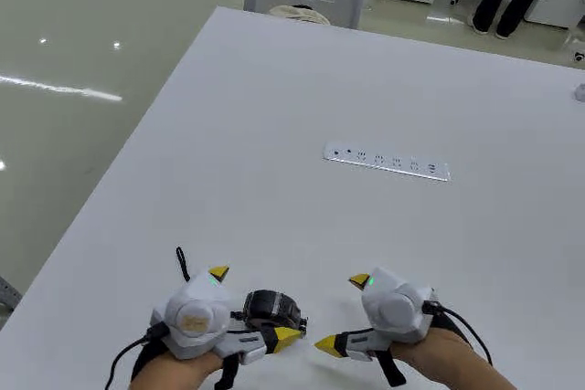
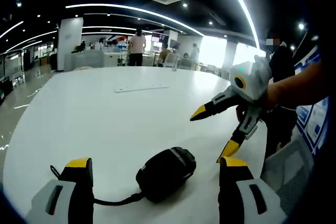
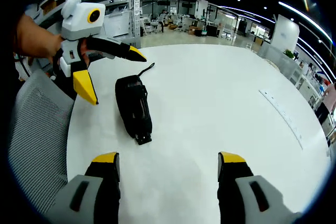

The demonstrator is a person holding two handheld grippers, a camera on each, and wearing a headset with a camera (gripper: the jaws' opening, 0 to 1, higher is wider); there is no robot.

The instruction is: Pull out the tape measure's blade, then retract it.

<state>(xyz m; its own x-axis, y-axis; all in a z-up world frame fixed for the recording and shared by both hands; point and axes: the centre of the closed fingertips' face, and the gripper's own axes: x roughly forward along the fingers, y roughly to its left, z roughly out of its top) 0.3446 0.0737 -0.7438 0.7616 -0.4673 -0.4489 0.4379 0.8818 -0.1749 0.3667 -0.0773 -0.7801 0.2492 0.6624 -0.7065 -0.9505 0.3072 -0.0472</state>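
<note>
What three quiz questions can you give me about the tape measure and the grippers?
1. True or false: the tape measure has its blade pulled out.
2. Where does it lie? A on the table; B on the floor; C in a box.
3. Fill in: the gripper nearer to it is the ____ one.
Key: 1 false; 2 A; 3 left. The left gripper and the right gripper are both open.

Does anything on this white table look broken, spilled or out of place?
Nothing stands out. The black tape measure lies on the table between the open left tongs and right tongs, with no blade showing. Farther off, the socket strip lies flat and straight.
</note>
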